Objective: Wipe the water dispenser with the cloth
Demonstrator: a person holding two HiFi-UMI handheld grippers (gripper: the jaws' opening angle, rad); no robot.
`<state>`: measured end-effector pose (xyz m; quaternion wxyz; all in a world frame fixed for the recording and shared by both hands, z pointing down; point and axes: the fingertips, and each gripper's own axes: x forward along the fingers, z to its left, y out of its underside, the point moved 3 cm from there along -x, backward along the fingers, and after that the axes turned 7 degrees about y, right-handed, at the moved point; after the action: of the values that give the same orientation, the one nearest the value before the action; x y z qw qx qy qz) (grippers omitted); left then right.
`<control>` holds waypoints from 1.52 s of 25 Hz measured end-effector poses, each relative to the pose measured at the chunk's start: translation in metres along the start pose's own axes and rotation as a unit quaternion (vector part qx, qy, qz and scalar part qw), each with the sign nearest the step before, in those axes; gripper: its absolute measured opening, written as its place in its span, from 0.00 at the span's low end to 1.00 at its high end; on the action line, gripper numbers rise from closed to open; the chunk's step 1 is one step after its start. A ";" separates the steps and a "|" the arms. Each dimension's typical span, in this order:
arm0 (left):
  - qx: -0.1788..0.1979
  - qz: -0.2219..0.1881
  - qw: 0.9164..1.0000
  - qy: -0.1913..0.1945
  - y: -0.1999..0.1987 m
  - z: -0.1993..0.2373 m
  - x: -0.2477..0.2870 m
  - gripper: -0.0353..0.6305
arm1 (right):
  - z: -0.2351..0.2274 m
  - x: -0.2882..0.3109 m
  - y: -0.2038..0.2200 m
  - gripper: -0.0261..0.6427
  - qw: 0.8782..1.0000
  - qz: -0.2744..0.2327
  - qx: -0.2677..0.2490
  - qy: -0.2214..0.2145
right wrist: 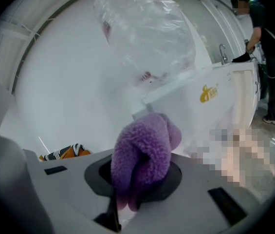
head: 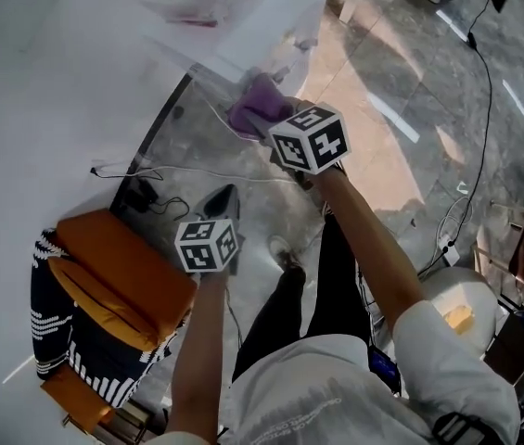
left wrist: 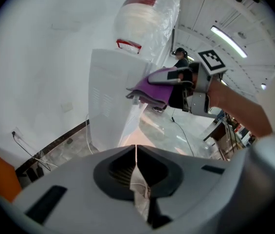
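The white water dispenser carries a clear bottle on top. My right gripper is shut on a fluffy purple cloth and holds it against the dispenser's upper front edge. In the left gripper view the cloth meets the corner of the white dispenser, with the right gripper behind it. The right gripper view has the cloth bulging from the jaws, with the dispenser and the bottle just beyond. My left gripper hangs lower, away from the dispenser, jaws shut.
An orange and striped cushion lies at the left by the wall. Cables trail on the floor near the dispenser's foot, and another cable runs at the right. A person stands at the far right.
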<state>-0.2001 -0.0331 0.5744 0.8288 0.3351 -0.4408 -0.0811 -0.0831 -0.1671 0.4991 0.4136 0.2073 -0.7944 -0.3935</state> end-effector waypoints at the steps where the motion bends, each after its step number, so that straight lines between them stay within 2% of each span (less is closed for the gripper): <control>1: -0.001 0.001 1.000 0.000 0.004 0.001 -0.002 0.08 | 0.002 0.005 -0.004 0.13 1.000 -0.002 -0.001 0.004; 5: -0.009 0.005 1.000 -0.003 0.015 0.006 -0.009 0.08 | 0.005 0.024 -0.006 0.13 1.000 0.006 -0.011 0.014; 9: -0.018 0.010 1.000 -0.008 0.018 0.013 -0.009 0.08 | 0.000 0.040 0.017 0.13 0.997 0.043 -0.057 0.038; 15: -0.027 0.015 0.999 -0.014 0.014 0.020 0.014 0.08 | -0.022 0.071 0.062 0.13 0.993 0.099 -0.051 0.026; 22: -0.033 0.028 0.999 -0.033 0.017 0.028 0.059 0.08 | -0.056 0.109 0.124 0.13 0.986 0.160 -0.051 -0.005; 29: -0.037 0.012 0.998 -0.048 0.014 0.052 0.122 0.08 | -0.098 0.157 0.195 0.13 0.979 0.201 -0.029 -0.014; 33: -0.035 0.016 0.998 -0.055 0.007 0.061 0.164 0.08 | -0.133 0.172 0.219 0.13 0.980 0.197 -0.016 -0.001; 38: -0.029 0.031 0.998 -0.044 0.013 0.063 0.210 0.08 | -0.154 0.165 0.241 0.13 0.980 0.194 -0.041 -0.026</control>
<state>-0.1265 -0.1438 0.7490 0.8199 0.2935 -0.4845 -0.0832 -0.0522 -0.1995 0.8263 0.4696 0.0222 -0.8129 -0.3437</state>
